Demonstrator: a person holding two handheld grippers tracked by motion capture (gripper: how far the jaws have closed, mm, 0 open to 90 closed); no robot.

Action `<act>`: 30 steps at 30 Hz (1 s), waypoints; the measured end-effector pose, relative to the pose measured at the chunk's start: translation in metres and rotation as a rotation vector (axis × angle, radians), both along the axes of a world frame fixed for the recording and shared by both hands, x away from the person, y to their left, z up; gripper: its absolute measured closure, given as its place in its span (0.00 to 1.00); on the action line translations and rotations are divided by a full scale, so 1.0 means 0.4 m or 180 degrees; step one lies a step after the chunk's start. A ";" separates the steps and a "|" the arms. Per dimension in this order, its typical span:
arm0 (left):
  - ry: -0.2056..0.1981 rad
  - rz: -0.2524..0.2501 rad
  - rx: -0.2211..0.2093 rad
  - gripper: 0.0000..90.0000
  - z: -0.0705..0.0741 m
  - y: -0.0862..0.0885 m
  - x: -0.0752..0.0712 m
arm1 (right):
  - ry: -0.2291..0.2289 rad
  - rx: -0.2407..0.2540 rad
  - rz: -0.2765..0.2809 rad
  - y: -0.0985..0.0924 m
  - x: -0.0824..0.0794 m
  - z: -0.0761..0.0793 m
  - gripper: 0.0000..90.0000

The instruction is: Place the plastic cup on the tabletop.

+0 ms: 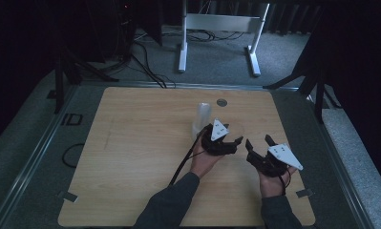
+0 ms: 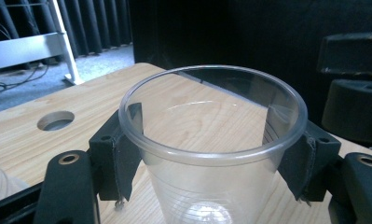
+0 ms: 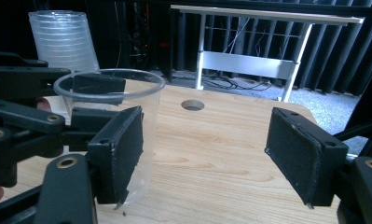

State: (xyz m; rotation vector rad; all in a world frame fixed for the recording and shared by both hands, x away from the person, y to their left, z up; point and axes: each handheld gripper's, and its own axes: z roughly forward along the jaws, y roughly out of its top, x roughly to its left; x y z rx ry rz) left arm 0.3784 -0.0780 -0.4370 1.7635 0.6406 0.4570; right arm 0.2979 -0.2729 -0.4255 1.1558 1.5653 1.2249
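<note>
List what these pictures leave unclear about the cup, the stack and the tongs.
- Cup: its base is cut off by the bottom edge of the left gripper view, so whether it rests on the table is unclear.
- Stack of cups: the count is unreadable, as the rims blur together in the right gripper view.
- Left tongs: too dark in the high view.

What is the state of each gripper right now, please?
Left gripper: jaws closed on the clear plastic cup, holding it upright.
Right gripper: jaws open, nothing between them, beside the cup.
</note>
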 end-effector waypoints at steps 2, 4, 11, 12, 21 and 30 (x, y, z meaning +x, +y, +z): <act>0.0005 0.0001 -0.0005 0.33 -0.003 -0.001 0.000 | 0.0004 0.0003 0.0003 0.000 0.000 0.000 0.30; -0.0005 0.0007 -0.0003 0.33 -0.005 -0.002 0.000 | 0.0002 0.0001 0.0002 0.000 0.000 -0.001 0.30; 0.0028 0.0023 -0.0010 0.33 -0.022 0.000 0.002 | -0.0011 0.0010 -0.0006 -0.002 -0.001 0.001 0.30; 0.0034 0.0017 0.0006 0.33 -0.027 0.000 0.002 | -0.0012 0.0012 -0.0007 -0.002 0.000 0.001 0.30; 0.0072 0.0019 0.0012 0.33 -0.050 -0.006 -0.002 | -0.0021 0.0009 -0.0013 -0.003 -0.002 0.002 0.30; 0.0076 0.0088 0.0053 0.33 -0.069 0.000 0.000 | -0.0020 0.0012 -0.0008 -0.002 -0.001 0.002 0.30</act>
